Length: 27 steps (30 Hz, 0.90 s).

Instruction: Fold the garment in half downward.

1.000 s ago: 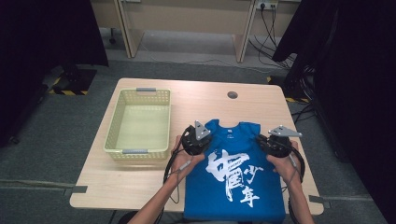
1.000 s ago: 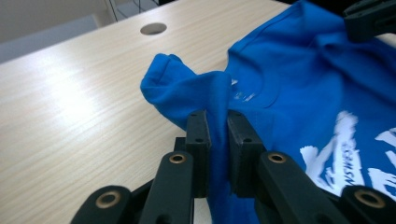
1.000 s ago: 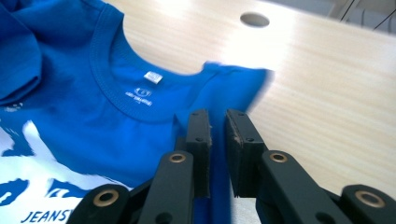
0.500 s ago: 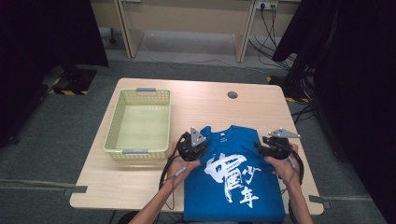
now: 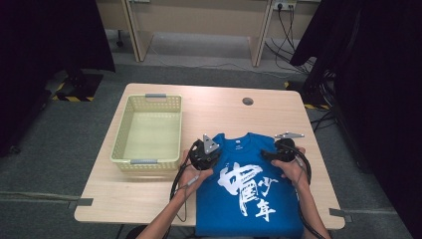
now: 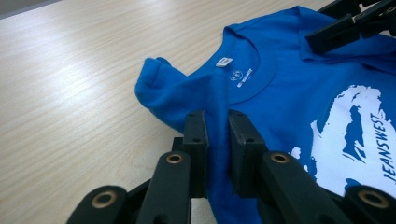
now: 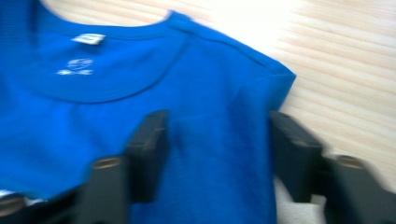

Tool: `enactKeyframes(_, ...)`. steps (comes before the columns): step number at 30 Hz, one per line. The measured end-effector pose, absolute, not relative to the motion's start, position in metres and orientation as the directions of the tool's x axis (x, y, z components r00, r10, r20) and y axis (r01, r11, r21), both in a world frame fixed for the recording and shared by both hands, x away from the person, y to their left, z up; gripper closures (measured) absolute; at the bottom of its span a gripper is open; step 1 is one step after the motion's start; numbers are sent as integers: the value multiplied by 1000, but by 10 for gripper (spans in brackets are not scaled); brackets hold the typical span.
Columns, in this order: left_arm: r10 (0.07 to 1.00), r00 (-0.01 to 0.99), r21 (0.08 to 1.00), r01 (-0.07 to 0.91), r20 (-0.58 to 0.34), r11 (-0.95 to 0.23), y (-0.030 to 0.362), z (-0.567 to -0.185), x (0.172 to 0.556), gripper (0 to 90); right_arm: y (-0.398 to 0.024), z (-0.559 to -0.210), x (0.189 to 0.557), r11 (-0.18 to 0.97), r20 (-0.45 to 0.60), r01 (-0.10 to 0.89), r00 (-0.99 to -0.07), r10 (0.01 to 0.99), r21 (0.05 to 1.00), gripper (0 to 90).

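Since the earlier frame my right claw (image 7: 212, 154) spread, straddling the blue T-shirt (image 5: 249, 194)'s shoulder. Left claw (image 6: 215, 140) pinches a bunched fold by the collar on the worktop (image 5: 149, 199). White print reads "JEANSWEST"; neck tag unreadable.

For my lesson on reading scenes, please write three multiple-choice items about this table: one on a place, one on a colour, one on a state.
1. Where is the basket relative to the T-shirt, in the high view?
A. left
B. right
C. on top of it

2. What colour is the T-shirt?
A. red
B. blue
C. grey

3. What are the left tongs doing?
A. pinching shirt cloth
B. holding the basket
C. hanging open above bare wood

Answers: 1 A, the basket stands left of the shirt. 2 B, blue cloth with white print. 3 A, a cloth fold sits clamped between the jaws.
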State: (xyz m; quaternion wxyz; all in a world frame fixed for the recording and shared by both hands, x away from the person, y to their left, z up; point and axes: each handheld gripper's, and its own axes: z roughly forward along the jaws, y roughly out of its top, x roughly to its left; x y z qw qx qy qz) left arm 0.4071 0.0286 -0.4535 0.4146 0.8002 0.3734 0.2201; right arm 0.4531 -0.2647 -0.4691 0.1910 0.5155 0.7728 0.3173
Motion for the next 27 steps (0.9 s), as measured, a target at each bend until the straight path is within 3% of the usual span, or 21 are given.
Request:
enactKeyframes(3,783,621,826,422,36,-373,27,-456,409,781,-263,-469,449,273,53,662,-429,902,698,672)
enactKeyframes(7,790,612,825,426,40,-372,27,-459,412,781,-263,-469,444,276,57,649,-443,895,709,780)
enactKeyframes(16,800,599,832,426,34,-355,24,-456,416,778,-267,-449,436,267,34,596,-444,895,757,803)
enactKeyframes(27,831,556,870,393,34,-299,25,-426,435,818,-267,-416,446,265,-15,542,-421,907,798,815)
